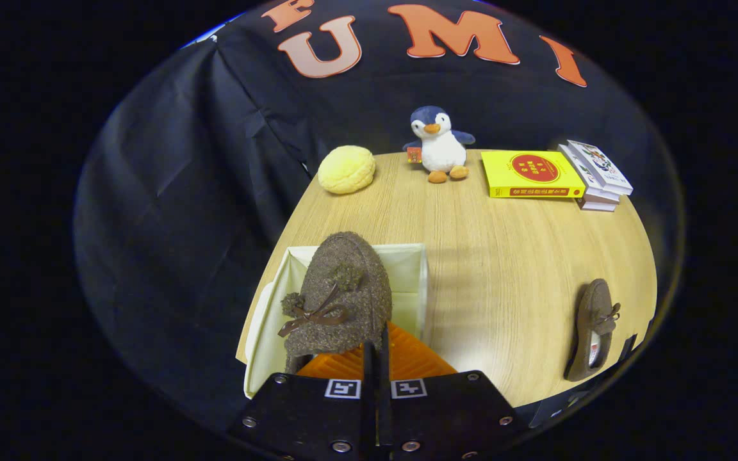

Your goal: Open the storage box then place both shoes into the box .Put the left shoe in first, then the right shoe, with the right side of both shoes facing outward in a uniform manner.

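A: Item one — held shoe. Location?

B: Brown felt slipper with two pompoms and a ribbon bow, hanging just ahead of the gripper, above the open storage box at the near left of the wooden surface. The fingers are drawn close together with the shoe's rear edge pinched between them — closed on the shoe, as far as can be seen.

A: Handling?

B: By my judgement light and soft. The felt upper will likely fold under pressure, and the shoe may swing from a heel pinch. The rim of the heel opening looks like the firmest place to hold; the pompoms and bow are no hold at all.

A: Orientation?

B: Long axis runs away from the gripper, toe pointing ahead toward the box's far wall, upper facing the camera. Whether it is the left or right shoe I cannot tell.

A: Item two?

B: Second shoe, matching, lying on the surface well apart to the right, near the edge. Long axis roughly parallel to the first, bow toward the far end.

A: Other stock?

B: Plush penguin, yellow round cushion, yellow book, stacked books along the far side.
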`<state>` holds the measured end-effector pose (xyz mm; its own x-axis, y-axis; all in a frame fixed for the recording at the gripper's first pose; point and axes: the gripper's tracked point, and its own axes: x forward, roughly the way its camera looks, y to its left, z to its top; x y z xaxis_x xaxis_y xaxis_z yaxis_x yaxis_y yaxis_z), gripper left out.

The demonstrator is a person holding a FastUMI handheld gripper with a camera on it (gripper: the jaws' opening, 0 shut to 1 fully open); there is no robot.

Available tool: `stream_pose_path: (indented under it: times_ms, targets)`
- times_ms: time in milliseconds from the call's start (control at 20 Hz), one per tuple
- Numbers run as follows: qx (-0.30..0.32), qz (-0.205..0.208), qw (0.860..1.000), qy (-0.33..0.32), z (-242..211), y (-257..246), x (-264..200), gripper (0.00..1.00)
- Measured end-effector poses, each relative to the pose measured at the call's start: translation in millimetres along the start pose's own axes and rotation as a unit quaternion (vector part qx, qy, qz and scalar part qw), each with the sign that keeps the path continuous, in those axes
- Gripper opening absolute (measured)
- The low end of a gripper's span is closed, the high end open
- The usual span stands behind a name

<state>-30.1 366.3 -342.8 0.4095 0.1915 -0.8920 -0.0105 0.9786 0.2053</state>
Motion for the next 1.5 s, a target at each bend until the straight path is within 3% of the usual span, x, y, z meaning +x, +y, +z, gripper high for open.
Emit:
stream_pose_path:
  times_ms: [400, 800, 1050, 1200, 1350, 1500]
  targets:
    - [0.005, -0.040, 0.995, 0.090, -45, 25, 71, 0.03]
    - [-0.007, -0.039, 0.985, 0.166, -74, 44, 101, 0.06]
    - [-0.041, 0.007, 0.978, 0.204, -93, 54, 79, 0.24]
    - [-0.054, 0.065, 0.977, 0.195, -93, 62, 46, 0.36]
    - [-0.060, 0.094, 0.980, 0.162, -78, 51, 11, 0.59]
    - [-0.054, 0.105, 0.986, 0.121, -59, 22, -22, 0.74]
